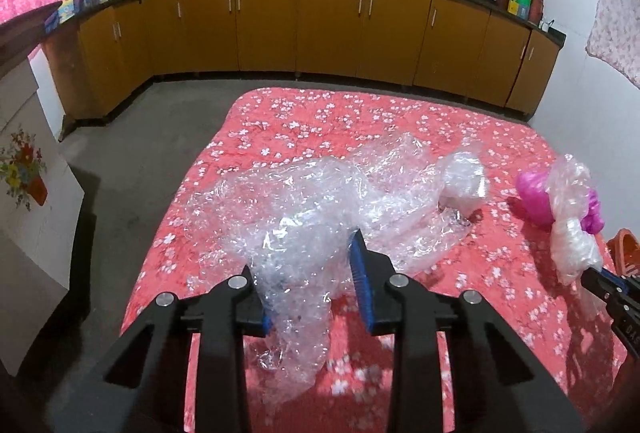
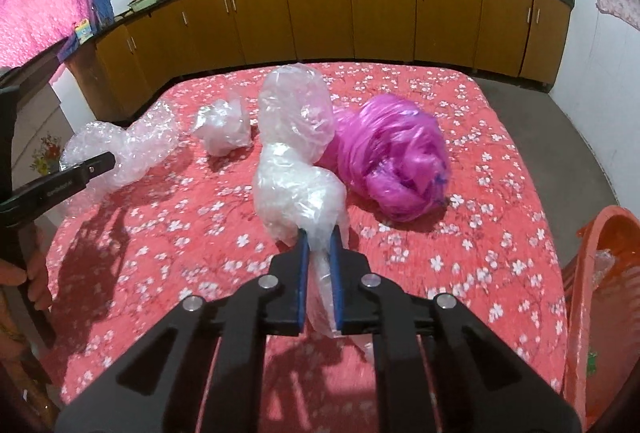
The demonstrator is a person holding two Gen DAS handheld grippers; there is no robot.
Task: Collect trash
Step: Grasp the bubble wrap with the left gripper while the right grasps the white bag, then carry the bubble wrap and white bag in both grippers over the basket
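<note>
Item: clear plastic bag (image 2: 296,169), crumpled thin film, glossy and wrinkled, in two puffed lobes. It stands centre frame in the right wrist view, long axis running up the picture away from the tongs; its lower tail passes between the blue pads. Right gripper (image 2: 319,233): pressed nearly together, pinching that tail.

Item: bubble wrap sheet (image 1: 320,209), clear, pimpled, loosely heaped and soft. It sprawls across the middle of the left wrist view, long axis slanting from lower centre toward the upper right; its near end lies between the pads. Left gripper (image 1: 308,265): partly closed, pinching the near fold of the wrap. The left-side pad is veiled by film.

Item: pink plastic bag (image 2: 394,157), magenta film wadded into a ball, lying just right of the clear bag, seemingly touching it.

Item: small clear wad (image 2: 224,131), crumpled film, upper left of centre in the right wrist view, loose.

Support: bedspread (image 2: 168,233), coral quilted cloth with white blossoms.

Receptacle, by judgement: orange basket (image 2: 588,273), slatted plastic, at the lower right edge of the right wrist view. It lies right of both tongs, with the right hand nearer. The coming carry likely turns on that rightward offset.

Backdrop: wooden cabinets (image 1: 320,25) along the top.
</note>
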